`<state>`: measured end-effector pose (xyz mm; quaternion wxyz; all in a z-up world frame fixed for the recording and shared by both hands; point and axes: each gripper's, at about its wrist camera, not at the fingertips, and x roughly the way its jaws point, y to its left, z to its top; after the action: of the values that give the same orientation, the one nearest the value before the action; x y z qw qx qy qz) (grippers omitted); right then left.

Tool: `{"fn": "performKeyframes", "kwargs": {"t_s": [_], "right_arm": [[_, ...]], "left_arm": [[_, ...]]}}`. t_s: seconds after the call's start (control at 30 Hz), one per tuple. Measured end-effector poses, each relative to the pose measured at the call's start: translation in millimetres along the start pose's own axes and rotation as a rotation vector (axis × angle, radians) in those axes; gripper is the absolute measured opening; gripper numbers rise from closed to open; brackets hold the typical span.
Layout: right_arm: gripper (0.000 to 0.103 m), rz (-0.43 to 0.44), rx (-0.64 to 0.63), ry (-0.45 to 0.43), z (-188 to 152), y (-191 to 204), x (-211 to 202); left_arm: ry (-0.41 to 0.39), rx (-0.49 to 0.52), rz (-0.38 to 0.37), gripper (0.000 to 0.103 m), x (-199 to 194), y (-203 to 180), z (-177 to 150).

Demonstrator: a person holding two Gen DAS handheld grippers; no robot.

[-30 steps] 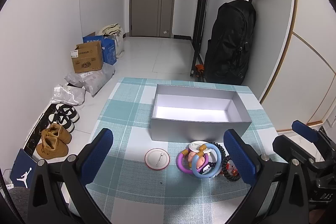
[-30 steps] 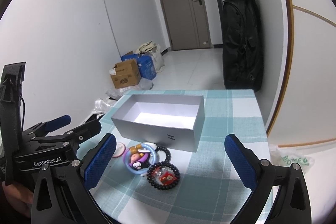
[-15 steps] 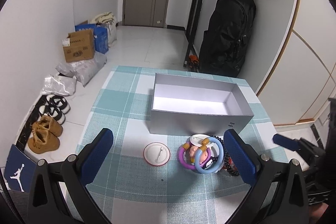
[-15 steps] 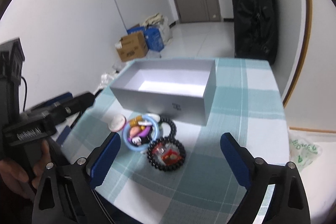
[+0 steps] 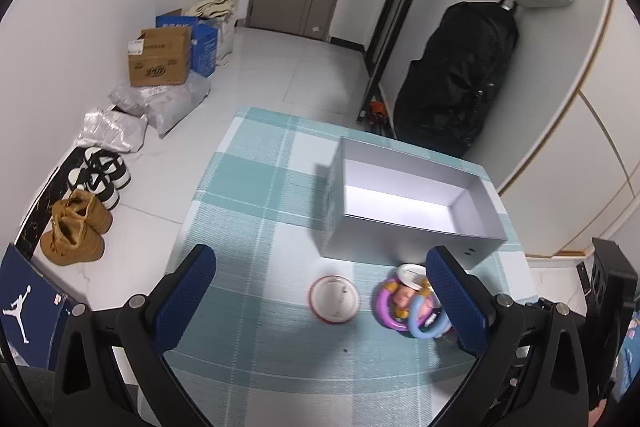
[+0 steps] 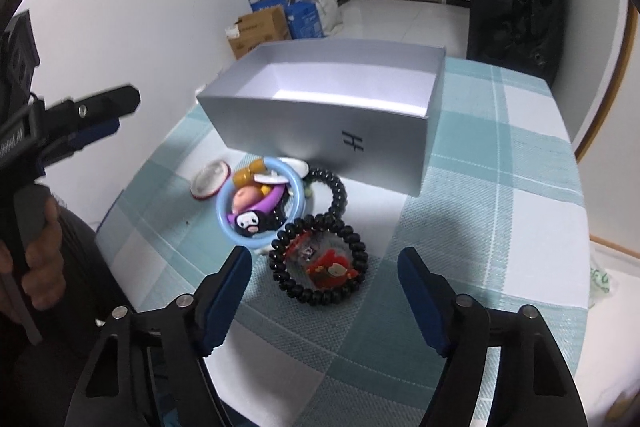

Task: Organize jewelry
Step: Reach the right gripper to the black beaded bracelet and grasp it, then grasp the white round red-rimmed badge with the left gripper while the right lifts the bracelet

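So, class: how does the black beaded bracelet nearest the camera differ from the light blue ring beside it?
The black bracelet is a string of dark beads; the blue ring is smooth, pale and solid. The bracelet circles a red charm; the ring circles a purple band and small charms. Both are round and lie on the checked cloth.

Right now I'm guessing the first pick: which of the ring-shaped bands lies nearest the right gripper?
The black coiled band ringing the red charm, right ahead of the right gripper. The blue ring and second black band lie farther, toward the box.
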<state>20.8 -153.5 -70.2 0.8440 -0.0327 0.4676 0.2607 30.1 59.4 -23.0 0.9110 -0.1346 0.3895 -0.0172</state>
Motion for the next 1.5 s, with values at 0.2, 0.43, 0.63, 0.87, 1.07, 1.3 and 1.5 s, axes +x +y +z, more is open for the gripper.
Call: {"fn": "performKeyframes", "kwargs": {"t_s": [0.2,0.43,0.63,0.87,1.07,1.3,1.5], "right_arm": [[0.062,-0.036,-0.054,0.021,-1.9,6.0,6.4],[0.050,-0.008,-0.046,0.024,-2.3,2.3,2.9],[0.048,0.040,0.011,-0.007,3.8,-9.1,-3.8],[0.048,0.078,0.054,-0.060,9.5,-14.2,-18.7],[0.048,0.100,0.077,-0.114,13.7,-19.0,-32.0],[0.047,0.123,0.105,-0.158,18.5,-26.4,-40.4],[0.048,0.134,0.109,-0.174,19.7,-29.2,-43.0]], "left_arm": [[0.020,-0.011,-0.002,0.102,6.6,5.0,2.2],[0.034,0.007,-0.008,0.102,8.7,6.9,2.6],[0.056,0.010,-0.011,0.102,11.4,8.0,0.3],[0.093,0.057,-0.023,0.102,14.8,4.4,-4.7],[0.152,0.131,-0.007,0.102,22.0,-0.6,-14.2],[0.254,0.226,0.071,0.094,44.6,-5.5,-22.5],[0.292,0.277,0.107,0.084,54.6,-9.9,-25.8]]}}
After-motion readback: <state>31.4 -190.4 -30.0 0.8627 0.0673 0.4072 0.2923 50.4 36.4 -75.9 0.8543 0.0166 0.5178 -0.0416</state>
